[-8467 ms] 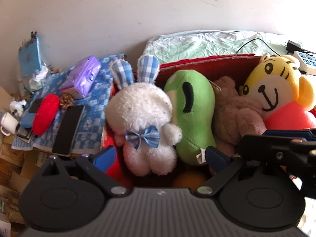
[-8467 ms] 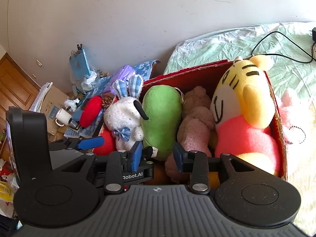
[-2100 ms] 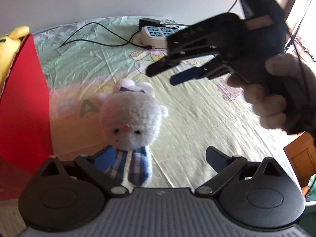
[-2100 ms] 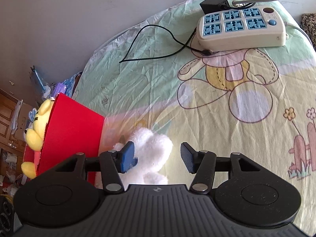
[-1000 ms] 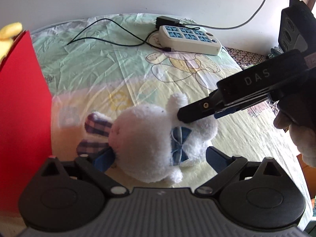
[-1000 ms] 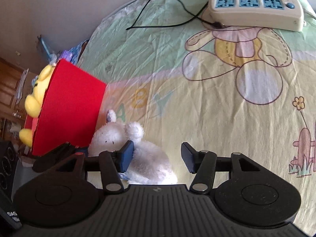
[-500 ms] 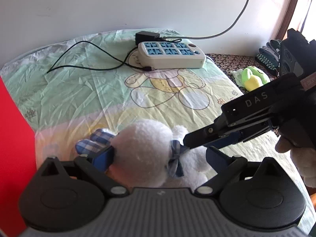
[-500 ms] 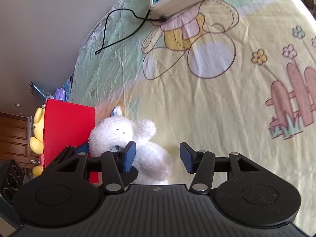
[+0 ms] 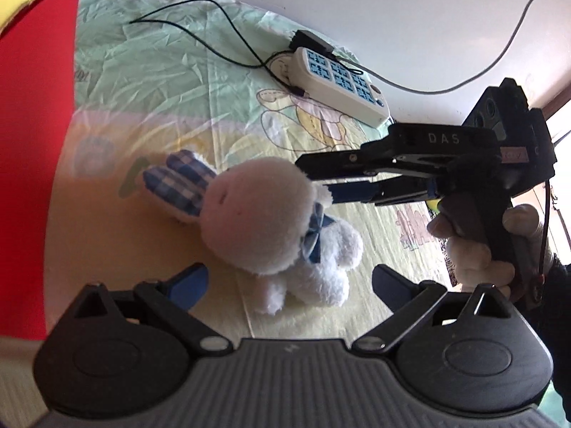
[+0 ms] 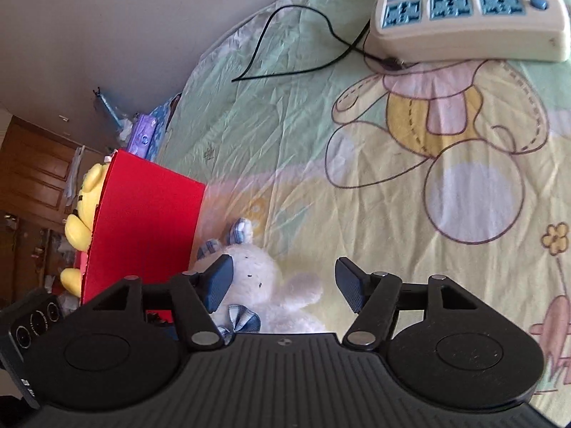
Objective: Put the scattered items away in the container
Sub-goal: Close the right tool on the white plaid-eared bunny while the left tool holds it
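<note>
A white plush rabbit (image 9: 264,214) with blue checked ears and a blue bow lies on the bed sheet beside the red box (image 9: 32,142). My left gripper (image 9: 289,285) is open just short of it, with the rabbit's legs between the fingers and neither pad touching. My right gripper (image 9: 317,178), held by a hand (image 9: 474,249), reaches in from the right at the rabbit's head and neck. In the right wrist view its jaws (image 10: 283,283) are opening around the rabbit (image 10: 264,285); the right pad stands clear of the plush. A yellow plush (image 10: 84,207) sticks out of the red box (image 10: 142,221).
A white power strip (image 9: 339,82) with blue sockets lies at the far side of the bed, also in the right wrist view (image 10: 464,14), with a black cable (image 9: 214,35) trailing over the sheet. The wall runs behind the bed. Cluttered shelves and a wooden door (image 10: 32,178) lie beyond the box.
The right gripper's jaws have spread wider around the rabbit. My left gripper has rolled and drawn back, so the rabbit lies farther ahead and the red box fills more of the left.
</note>
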The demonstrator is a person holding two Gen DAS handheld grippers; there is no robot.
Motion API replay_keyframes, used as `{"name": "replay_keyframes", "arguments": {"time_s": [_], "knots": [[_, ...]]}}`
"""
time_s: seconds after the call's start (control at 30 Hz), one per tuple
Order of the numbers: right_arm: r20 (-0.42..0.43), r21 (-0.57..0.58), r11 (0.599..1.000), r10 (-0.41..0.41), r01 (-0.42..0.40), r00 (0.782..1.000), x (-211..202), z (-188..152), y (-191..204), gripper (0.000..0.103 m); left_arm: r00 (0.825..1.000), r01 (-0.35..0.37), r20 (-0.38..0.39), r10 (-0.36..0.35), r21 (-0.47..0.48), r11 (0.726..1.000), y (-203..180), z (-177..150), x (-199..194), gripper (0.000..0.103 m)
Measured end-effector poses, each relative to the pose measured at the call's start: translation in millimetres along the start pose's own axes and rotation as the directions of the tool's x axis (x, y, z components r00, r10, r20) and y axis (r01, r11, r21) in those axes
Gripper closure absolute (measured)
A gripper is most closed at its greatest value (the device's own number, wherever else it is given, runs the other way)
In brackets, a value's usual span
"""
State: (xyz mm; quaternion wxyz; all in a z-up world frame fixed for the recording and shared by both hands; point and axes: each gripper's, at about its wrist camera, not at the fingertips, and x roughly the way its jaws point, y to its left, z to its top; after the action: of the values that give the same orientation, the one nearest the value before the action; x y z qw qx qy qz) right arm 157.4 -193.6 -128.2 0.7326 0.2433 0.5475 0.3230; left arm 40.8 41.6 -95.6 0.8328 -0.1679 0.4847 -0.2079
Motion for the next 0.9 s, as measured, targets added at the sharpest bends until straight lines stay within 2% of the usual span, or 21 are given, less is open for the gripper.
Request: {"name": "replay_keyframes", "arguments": {"time_s": [0.07,0.23,0.37,0.5,0.63,0.77,0.9], "knots": [[-0.03,0.026,0.998,0.054,-0.053,0.998,5,-2,-3,0.035,1.0,-0.003,0.0,0.003,-0.018,1.0,3,4,8,0.005],[-0.063,0.052,0.994,0.097,-0.094,0.993,6,-10,-2,0.036,1.0,0.018,-0.007,-0.019,-0.075,0.997,14,9,18,0.006],[-0.038,0.088,0.989,0.119,-0.115,0.992,-4,-18,-5,0.046,1.0,0.026,-0.009,-0.027,-0.042,0.999,9,15,17,0.01],[0.012,0.133,0.985,0.108,-0.109,0.994,-20,-32,-15,0.046,1.0,0.028,-0.014,-0.028,0.03,0.999,-2,23,20,0.01],[0.054,0.139,0.989,0.038,-0.045,0.998,-29,-42,-24,0.045,0.998,0.025,-0.056,-0.02,0.09,0.996,-13,24,39,0.01],[0.119,0.126,0.991,0.029,-0.044,0.992,-32,-36,-25,0.044,0.998,0.029,-0.057,-0.024,0.079,0.996,-13,23,42,0.01],[0.117,0.09,0.994,0.05,-0.061,0.992,-20,-25,-18,0.041,0.999,0.01,-0.035,-0.007,0.066,0.998,-4,28,36,0.01]]}}
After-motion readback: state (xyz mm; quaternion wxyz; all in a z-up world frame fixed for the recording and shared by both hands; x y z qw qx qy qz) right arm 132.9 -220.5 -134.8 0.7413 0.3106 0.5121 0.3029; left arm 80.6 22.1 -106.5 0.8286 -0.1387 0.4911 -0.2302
